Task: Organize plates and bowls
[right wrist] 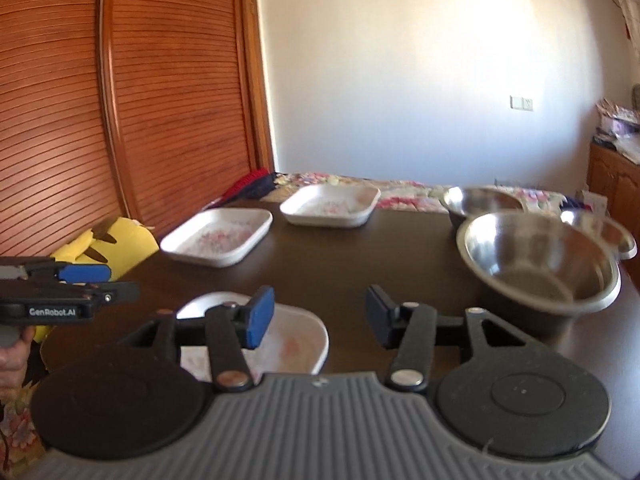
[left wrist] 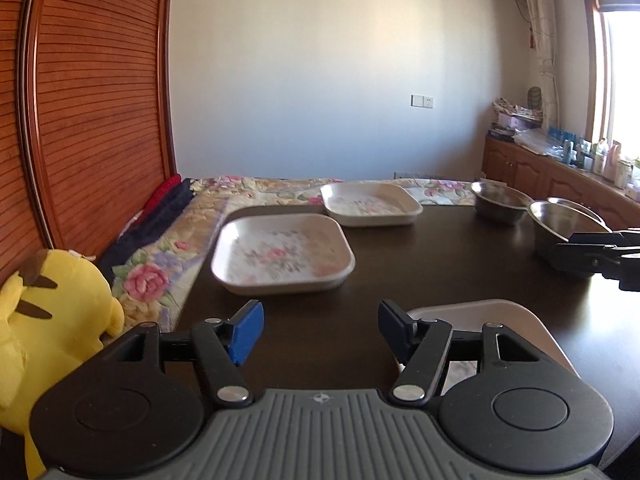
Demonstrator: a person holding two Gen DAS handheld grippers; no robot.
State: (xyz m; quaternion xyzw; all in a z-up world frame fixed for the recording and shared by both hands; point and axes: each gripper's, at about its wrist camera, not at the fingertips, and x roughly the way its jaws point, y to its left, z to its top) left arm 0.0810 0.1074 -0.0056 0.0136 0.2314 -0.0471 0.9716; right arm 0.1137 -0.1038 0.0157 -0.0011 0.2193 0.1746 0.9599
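Three white square floral plates lie on the dark table (left wrist: pixel 400 248): a near-left plate (left wrist: pixel 282 258) (right wrist: pixel 218 236), a far plate (left wrist: pixel 370 203) (right wrist: pixel 330 204), and a nearest plate (left wrist: pixel 496 320) (right wrist: pixel 292 344) partly under the grippers. Three steel bowls stand at the right: a near bowl (right wrist: pixel 540 264) (left wrist: pixel 560 226), a far bowl (right wrist: pixel 480 200) (left wrist: pixel 498 200), and a third bowl (right wrist: pixel 608 232) behind the near one. My left gripper (left wrist: pixel 320 330) is open and empty above the table, also showing in the right wrist view (right wrist: pixel 96 280). My right gripper (right wrist: pixel 320 316) is open and empty, beside the near bowl, and shows in the left wrist view (left wrist: pixel 568 248).
A yellow plush toy (left wrist: pixel 48 312) (right wrist: pixel 108 244) sits at the table's left edge on a floral bedspread (left wrist: pixel 168 248). A wooden slatted wardrobe (left wrist: pixel 92 100) stands at the left. A wooden cabinet (left wrist: pixel 540 172) with bottles is at the far right.
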